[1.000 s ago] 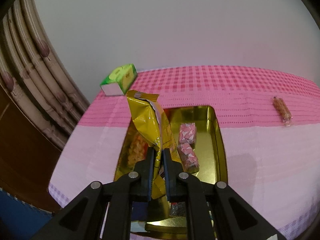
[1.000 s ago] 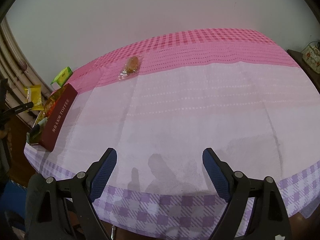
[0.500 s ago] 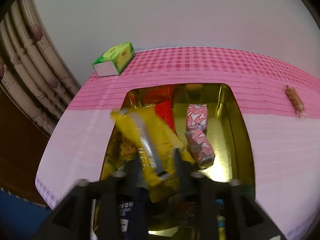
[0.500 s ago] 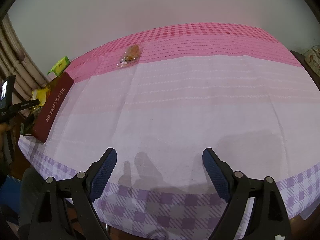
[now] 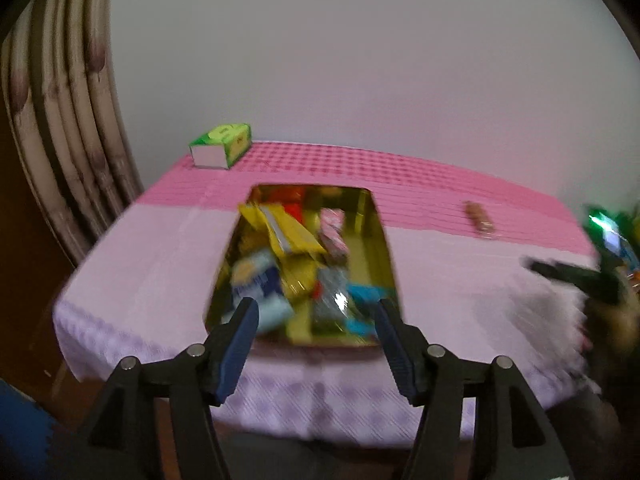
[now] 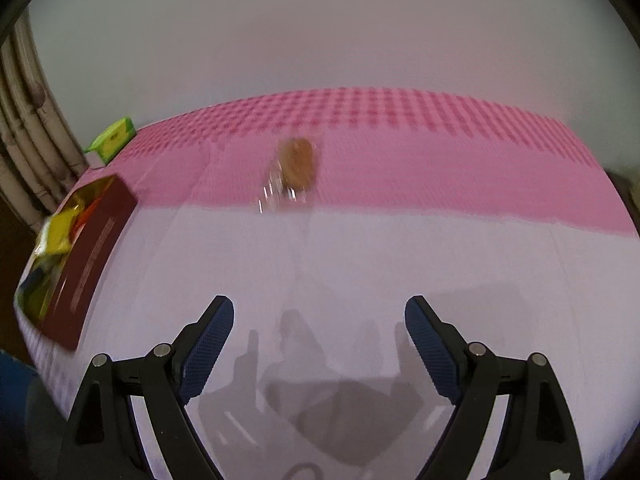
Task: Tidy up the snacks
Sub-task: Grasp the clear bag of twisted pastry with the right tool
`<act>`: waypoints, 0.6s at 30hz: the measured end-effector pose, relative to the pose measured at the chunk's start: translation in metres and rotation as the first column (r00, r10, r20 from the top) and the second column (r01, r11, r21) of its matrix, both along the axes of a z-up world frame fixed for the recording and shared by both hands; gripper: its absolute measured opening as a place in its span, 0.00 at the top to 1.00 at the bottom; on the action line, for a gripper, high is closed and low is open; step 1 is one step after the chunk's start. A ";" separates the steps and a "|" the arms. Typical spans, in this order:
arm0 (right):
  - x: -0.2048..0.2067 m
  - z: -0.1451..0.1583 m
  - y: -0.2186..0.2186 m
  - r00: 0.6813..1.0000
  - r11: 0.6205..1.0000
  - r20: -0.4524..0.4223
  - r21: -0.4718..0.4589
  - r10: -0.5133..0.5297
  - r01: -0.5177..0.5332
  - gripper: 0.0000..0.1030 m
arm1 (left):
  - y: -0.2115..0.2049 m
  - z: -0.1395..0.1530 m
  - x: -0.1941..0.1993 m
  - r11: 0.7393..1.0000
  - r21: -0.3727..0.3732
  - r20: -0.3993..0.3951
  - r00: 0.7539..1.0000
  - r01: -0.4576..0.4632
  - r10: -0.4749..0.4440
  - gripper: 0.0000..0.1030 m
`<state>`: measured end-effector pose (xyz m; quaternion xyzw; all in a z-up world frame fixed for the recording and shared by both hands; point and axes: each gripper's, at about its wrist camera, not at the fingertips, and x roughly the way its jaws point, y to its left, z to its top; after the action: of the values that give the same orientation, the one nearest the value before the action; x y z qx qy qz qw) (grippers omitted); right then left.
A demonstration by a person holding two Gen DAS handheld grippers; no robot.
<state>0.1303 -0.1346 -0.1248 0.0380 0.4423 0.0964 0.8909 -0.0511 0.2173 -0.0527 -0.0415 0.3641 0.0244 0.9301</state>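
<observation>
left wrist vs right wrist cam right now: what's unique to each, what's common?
Left wrist only: the gold inside of the tin from above, with the yellow packet, the pink wrapped sweets and blue packs in it; the left claw, its jaws opening with nothing between them; the right claw's rig at the right edge.

Right wrist only: the tin's dark red lettered side; the right claw, open and empty.

Both: the green box, the brown wrapped snack lying loose, the pink-and-lilac tablecloth.

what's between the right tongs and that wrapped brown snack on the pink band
Nothing: only bare tablecloth lies between the right tongs and the wrapped snack, seen in the right wrist view.
</observation>
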 end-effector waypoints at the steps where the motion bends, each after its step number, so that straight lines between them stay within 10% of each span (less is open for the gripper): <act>1: 0.013 0.000 0.006 1.000 1.000 0.004 -0.004 0.001 -0.001 0.17 | -0.004 -0.006 -0.012 1.000 -0.028 0.001 1.000 0.008 -0.008 0.40; 6: 0.077 -0.003 0.046 0.999 0.995 0.026 -0.095 0.022 -0.019 0.20 | -0.022 -0.032 -0.015 0.997 -0.003 -0.054 0.996 0.077 -0.077 0.40; 18: 0.124 -0.024 0.072 0.999 0.986 -0.041 -0.164 -0.034 0.027 0.66 | 0.000 -0.023 -0.014 0.993 -0.114 -0.007 0.999 0.044 -0.045 0.40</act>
<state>0.2548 -0.0621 -0.1490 -0.0263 0.4674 0.0452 0.8825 -0.0651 0.2174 -0.0754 -0.0859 0.3703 -0.0170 0.9248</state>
